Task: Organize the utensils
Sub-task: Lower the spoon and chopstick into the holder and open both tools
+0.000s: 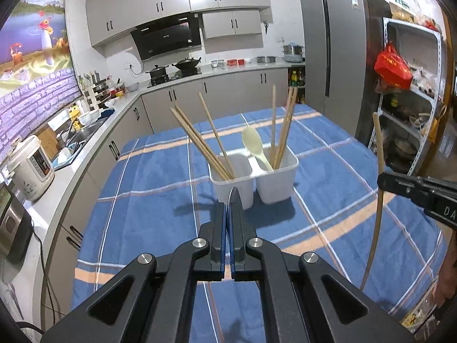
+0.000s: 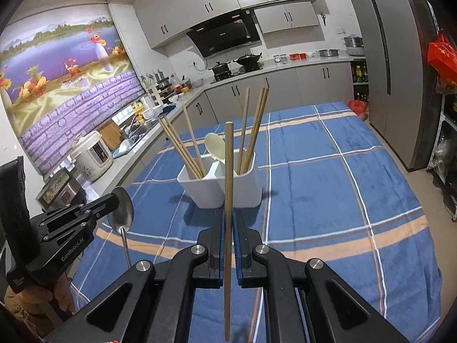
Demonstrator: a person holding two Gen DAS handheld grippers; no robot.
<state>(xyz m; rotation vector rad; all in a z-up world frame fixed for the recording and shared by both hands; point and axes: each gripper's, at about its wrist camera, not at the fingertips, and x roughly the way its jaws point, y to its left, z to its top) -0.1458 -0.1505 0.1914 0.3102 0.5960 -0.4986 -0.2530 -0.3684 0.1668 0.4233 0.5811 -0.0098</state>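
The right wrist view showed the right gripper (image 2: 228, 214) clenched on a single wooden chopstick (image 2: 228, 200), held nearly upright, its top rising in front of the holder and its lower end hanging below the jaws. Ahead on the blue plaid tablecloth (image 2: 328, 177) stood a white two-compartment utensil holder (image 2: 211, 191). Its left compartment held three chopsticks (image 2: 182, 148) leaning left; the right compartment held further chopsticks (image 2: 252, 131) leaning right, along with a pale plastic spoon (image 2: 215, 145), bowl uppermost. At the left of this view the left gripper (image 2: 114, 200) gripped a metal spoon (image 2: 121, 211), bowl up and handle hanging down. In the left wrist view the left gripper (image 1: 230, 197) appeared clamped tight, the spoon seen only edge-on as a thin sliver between the pads. The right gripper (image 1: 381, 181) entered from the right edge there with the chopstick (image 1: 378, 188) standing well right of the holder (image 1: 274, 183). A rice cooker (image 2: 91, 157) sat on the counter at left.
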